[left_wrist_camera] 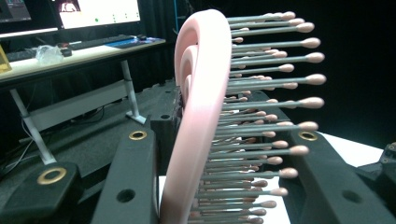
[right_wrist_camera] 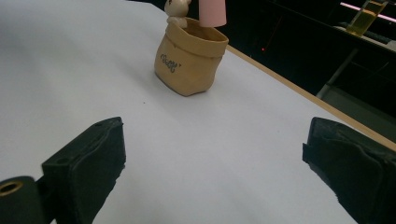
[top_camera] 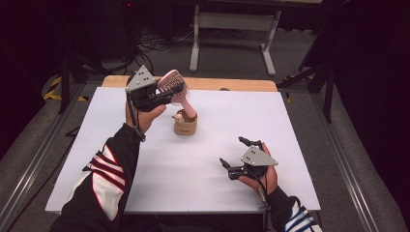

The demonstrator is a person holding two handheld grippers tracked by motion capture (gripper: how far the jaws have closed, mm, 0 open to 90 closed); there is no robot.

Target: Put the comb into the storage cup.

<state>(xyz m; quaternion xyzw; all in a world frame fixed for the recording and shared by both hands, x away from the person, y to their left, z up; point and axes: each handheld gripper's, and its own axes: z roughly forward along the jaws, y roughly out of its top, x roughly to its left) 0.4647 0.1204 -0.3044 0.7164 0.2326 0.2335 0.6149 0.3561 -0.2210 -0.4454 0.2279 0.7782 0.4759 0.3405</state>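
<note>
- Pink plastic hairbrush [top_camera: 172, 83] with grey, pink-tipped bristles has a curved oval frame; its head is clamped in the left tool [top_camera: 167, 94], jaws pressing frame and bristles.
- Its handle points down into a tan sack-shaped ceramic holder [top_camera: 185, 125] with a small figurine on the rim; whether it touches the inside is hard to tell.
- Right tool [top_camera: 231, 153] rests wide open and empty on the white tabletop [top_camera: 300, 125], well apart from the holder.

Illegible lettering on tan holder [right_wrist_camera: 189, 58]
</note>
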